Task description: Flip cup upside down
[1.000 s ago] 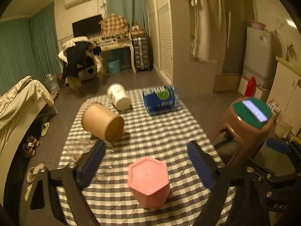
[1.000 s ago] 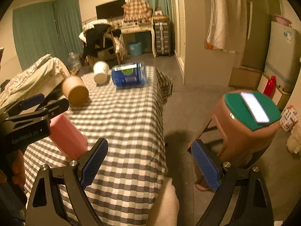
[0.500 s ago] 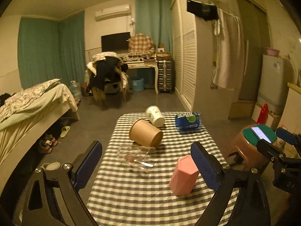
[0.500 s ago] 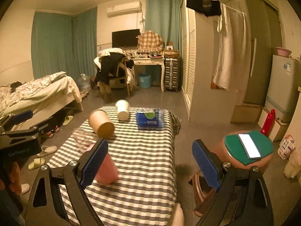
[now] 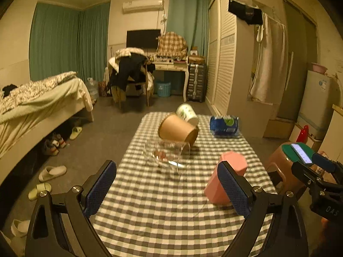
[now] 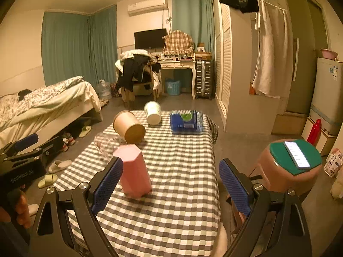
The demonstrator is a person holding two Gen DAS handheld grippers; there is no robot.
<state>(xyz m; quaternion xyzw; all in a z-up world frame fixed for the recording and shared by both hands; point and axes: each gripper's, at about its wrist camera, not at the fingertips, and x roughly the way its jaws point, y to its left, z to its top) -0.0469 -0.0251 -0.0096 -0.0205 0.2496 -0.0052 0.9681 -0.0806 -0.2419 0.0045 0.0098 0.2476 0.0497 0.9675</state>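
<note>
A pink hexagonal cup stands upside down on the checked table, also in the right wrist view. A clear glass cup lies on its side behind it. A brown paper cup and a white paper cup also lie on their sides. My left gripper is open and empty, back from the cups. My right gripper is open and empty, with the pink cup just behind its left finger.
A blue pack of bottles lies at the table's far right. A brown stool with a green pad and a phone stands right of the table. A bed is at the left, slippers on the floor.
Both grippers have drawn back and up from the pink cup, which now stands inverted on the table. The views went from close over the table to a wider, level look.
</note>
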